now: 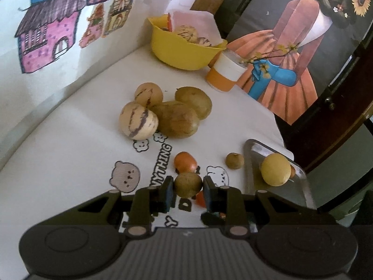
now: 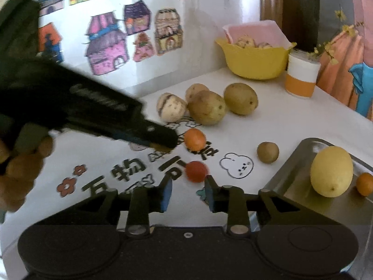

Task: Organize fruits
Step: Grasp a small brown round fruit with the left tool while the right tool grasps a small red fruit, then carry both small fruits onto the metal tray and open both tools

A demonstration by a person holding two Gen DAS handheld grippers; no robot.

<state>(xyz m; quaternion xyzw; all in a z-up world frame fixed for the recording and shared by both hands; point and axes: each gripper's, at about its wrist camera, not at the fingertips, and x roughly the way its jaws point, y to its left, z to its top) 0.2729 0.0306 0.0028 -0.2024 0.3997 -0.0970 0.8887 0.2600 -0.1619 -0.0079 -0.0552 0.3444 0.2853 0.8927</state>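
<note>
The left gripper (image 1: 188,185) is clasping a small brown fruit (image 1: 188,184) just above the table. The metal tray (image 1: 254,163) is lying to its right, nearer the right gripper (image 2: 188,192), which is hanging unclenched and empty

- Tray (image 2: 291,163) — at table's (image 2: 279,121) right edge, lemon (image 2: 331,171) on it.
- Bowl (image 2: 254,63) — far back, cup (image 2: 302,79) just right of it.
- Large fruits (image 2: 207,107) clustered mid-table.

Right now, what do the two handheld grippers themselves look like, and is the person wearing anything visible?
Both the left gripper and the right gripper are matte black: a ribbed body, two round caps, angular linkage arms with silver pivot pins, and blue pads on the fingertips. Blurred silver lettering marks the left gripper's side in the right wrist view. A dark sleeve shows above the hand.
</note>
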